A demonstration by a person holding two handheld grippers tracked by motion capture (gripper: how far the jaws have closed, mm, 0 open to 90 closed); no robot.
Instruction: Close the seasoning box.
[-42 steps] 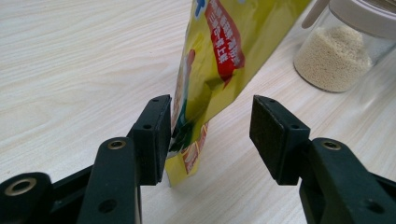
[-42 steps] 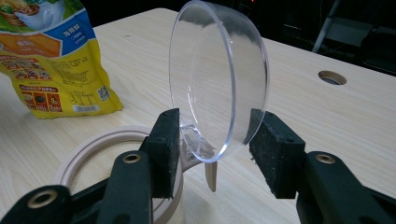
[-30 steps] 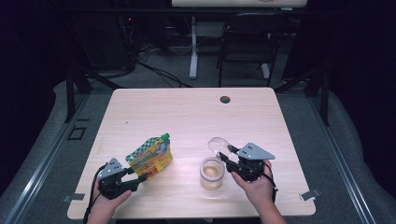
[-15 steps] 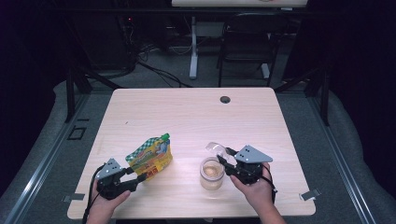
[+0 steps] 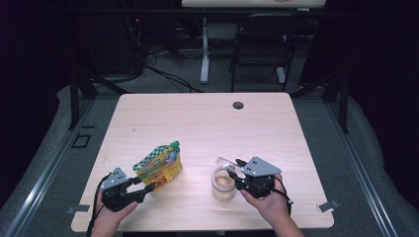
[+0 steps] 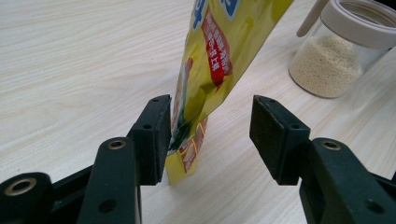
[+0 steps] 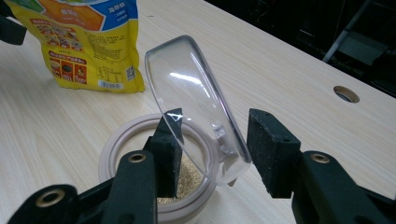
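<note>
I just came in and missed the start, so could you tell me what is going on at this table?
A person works at a wooden table with a gripper in each hand. The left gripper has the bottom edge of an upright yellow pouch between its open jaws. The right gripper has just been opening around a clear lid, tilted over an open jar part filled with fine grain.

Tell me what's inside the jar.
The jar holds fine pale grains filling its lower part. Its hinged clear lid stands tipped open above the mouth, and the right gripper covers part of the contents.
</note>
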